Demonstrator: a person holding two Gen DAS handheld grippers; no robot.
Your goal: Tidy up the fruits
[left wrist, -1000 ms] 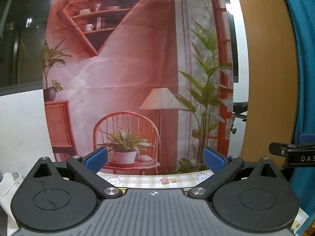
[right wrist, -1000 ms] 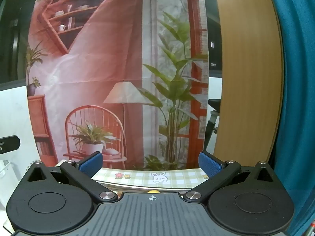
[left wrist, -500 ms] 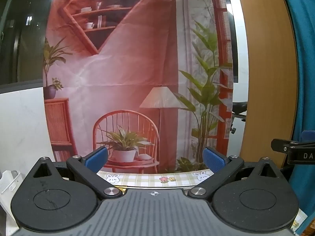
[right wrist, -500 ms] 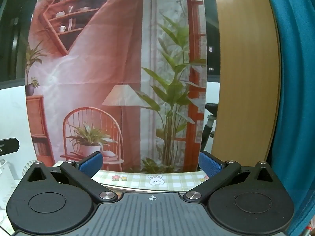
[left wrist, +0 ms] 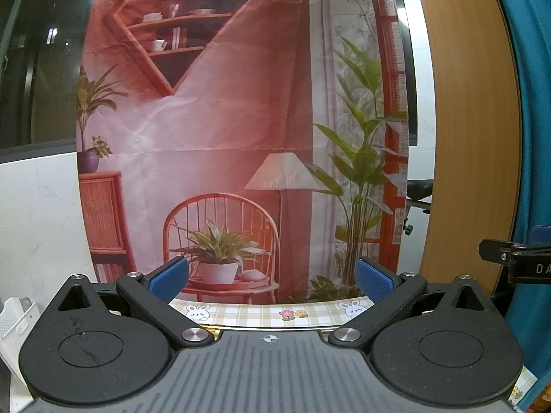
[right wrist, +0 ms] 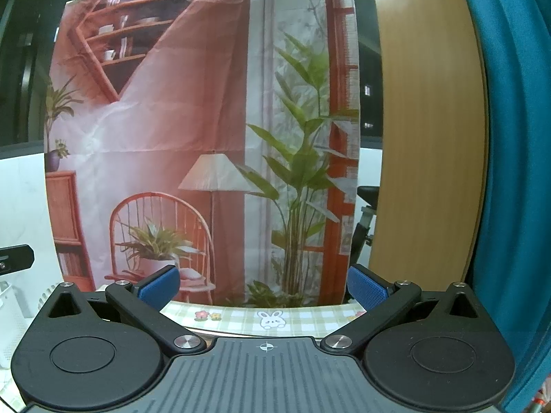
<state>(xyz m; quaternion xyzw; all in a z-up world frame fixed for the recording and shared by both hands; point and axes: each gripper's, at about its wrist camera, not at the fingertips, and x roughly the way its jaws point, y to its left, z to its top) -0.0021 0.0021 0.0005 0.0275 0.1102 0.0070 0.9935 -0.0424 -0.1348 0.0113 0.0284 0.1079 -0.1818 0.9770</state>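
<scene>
No fruit shows in either view. My left gripper (left wrist: 272, 277) is open, its blue pads wide apart with nothing between them; it points level at a hanging printed backdrop (left wrist: 234, 130). My right gripper (right wrist: 263, 285) is open too and empty, facing the same backdrop (right wrist: 193, 130). Only the far strip of the checked tablecloth (left wrist: 261, 313) with rabbit and flower prints shows past the left fingers, and the same tablecloth (right wrist: 275, 318) past the right ones. The right gripper's black body (left wrist: 516, 261) pokes in at the right edge of the left wrist view.
A white slotted basket (left wrist: 15, 316) sits at the lower left. A wooden panel (left wrist: 468, 137) and a teal curtain (left wrist: 530, 137) stand to the right. The left gripper's black part (right wrist: 15, 258) and a white rack (right wrist: 10, 309) lie left in the right wrist view.
Both grippers have tilted or dropped slightly, so the backdrop sits a little higher in view and a bit more tablecloth shows. Both stay open.
</scene>
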